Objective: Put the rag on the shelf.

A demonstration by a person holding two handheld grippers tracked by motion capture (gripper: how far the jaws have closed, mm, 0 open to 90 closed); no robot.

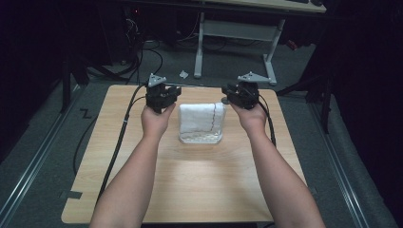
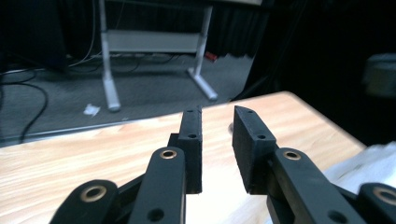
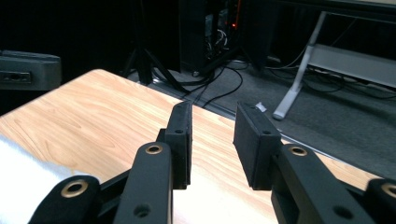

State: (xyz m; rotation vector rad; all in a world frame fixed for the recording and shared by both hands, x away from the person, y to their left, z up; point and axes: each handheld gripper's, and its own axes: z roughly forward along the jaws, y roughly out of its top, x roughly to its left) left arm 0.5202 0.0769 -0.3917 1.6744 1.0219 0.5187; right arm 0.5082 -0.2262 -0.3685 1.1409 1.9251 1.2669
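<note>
Dark room, grey carpet, cables on the floor beyond; a pale wooden bench (image 1: 190, 190) fills the middle of the high view, with a white-legged desk frame (image 1: 199, 47) standing past its far edge.

Left side: left gripper (image 1: 163, 95) held up in the person's left hand (image 1: 156, 119), near the far edge of the bench. In the left gripper view its fingers (image 2: 192, 149) stand apart with bare wood showing through the gap, nothing between them. They point off toward the far edge, not at the cloth.

Centre: folded white towel (image 1: 200, 122), a thin dark-red stripe running along it near its right side. It lies flat between the two hands, long axis running away from the person (near edge looks glossy, perhaps a clear sleeve or tray under it; cannot tell). From the left fingers it lies to the right and slightly nearer the person; a white corner shows at the lower right of the left gripper view.

Right side: right gripper (image 1: 242, 94) in the right hand (image 1: 252, 118), fingers (image 3: 180, 140) likewise apart and empty. The towel lies to its left, showing white at the lower left of the right gripper view.

Judgement: both grippers stand about equally near, just beside the towel's far corners. Each would need to turn inward and drop to reach an edge.
</note>
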